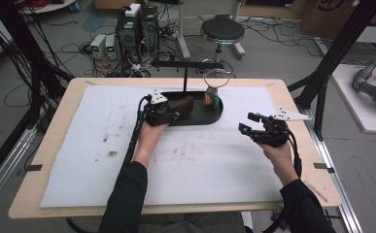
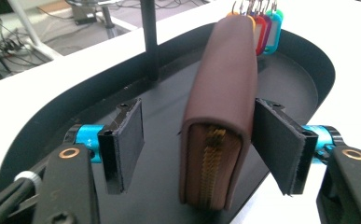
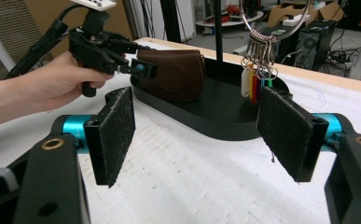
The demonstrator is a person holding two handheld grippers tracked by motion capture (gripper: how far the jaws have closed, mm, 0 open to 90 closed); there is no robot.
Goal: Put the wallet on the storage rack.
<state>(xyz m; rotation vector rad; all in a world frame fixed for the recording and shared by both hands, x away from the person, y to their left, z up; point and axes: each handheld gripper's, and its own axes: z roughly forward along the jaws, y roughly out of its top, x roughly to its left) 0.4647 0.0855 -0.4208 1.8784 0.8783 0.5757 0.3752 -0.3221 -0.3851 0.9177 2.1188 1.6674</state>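
Observation:
A brown zip wallet [image 1: 181, 106] stands on its edge at the left end of a black oval tray [image 1: 202, 119]. My left gripper [image 1: 175, 115] is open around the wallet's near end [image 2: 225, 93]. One pad [image 2: 281, 144] lies against its side, and the other pad [image 2: 122, 144] stands apart from it. A bunch of coloured key tags [image 1: 213, 99] hangs from a metal ring [image 1: 216, 77] over the tray's right end. My right gripper [image 1: 249, 123] hovers open over the white mat, right of the tray, with nothing between its pads [image 3: 115, 135]. It faces the wallet [image 3: 173, 74] and the left gripper [image 3: 141, 70].
A black post with a crossbar [image 1: 185, 73] rises from the tray's back. The white mat [image 1: 195, 160] covers most of the wooden table. A stool [image 1: 222, 30] and computer towers [image 1: 137, 29] stand on the floor beyond the far edge.

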